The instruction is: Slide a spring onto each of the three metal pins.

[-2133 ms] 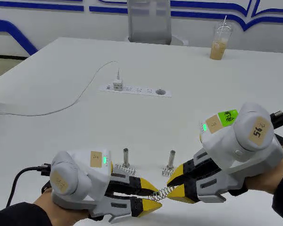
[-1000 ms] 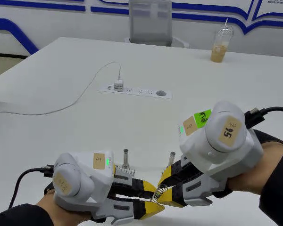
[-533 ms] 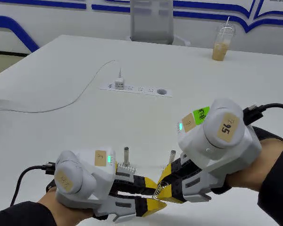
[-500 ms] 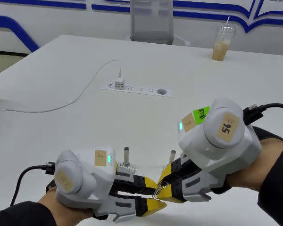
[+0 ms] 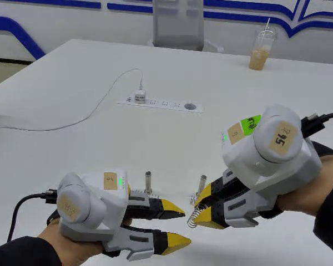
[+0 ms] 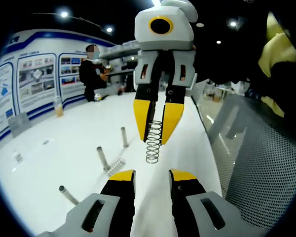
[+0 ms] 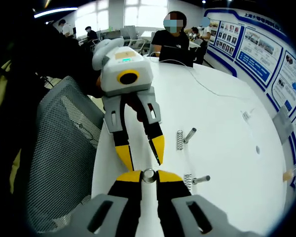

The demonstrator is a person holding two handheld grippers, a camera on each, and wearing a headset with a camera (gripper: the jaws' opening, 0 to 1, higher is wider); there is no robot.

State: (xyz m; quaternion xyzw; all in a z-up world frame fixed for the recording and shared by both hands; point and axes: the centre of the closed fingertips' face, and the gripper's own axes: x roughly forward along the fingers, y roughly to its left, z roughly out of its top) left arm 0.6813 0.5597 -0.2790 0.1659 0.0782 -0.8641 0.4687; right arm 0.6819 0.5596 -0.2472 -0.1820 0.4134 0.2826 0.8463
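a spring (image 6: 153,144) is clamped by 1 end between the yellow tips of the right gripper (image 5: 198,213), whose jaws are closed on it. the rest of the coil projects free beyond the tips. the spring is held in the air above the table (image 5: 155,141), between the 2 grippers and apart from every pin. the left gripper (image 6: 151,175) is pointed at the right gripper, with its jaws parted and nothing gripped; the spring is not touched by it. 3 pins are seen upright on the table in the left gripper view: a near pin (image 6: 68,194), a middle pin (image 6: 103,158) and a far pin (image 6: 124,137). a loose spring (image 6: 116,166) is laid flat just beside the middle pin. well beyond the pins, a power strip (image 5: 159,103) and a cup (image 5: 258,51) are placed on the table.
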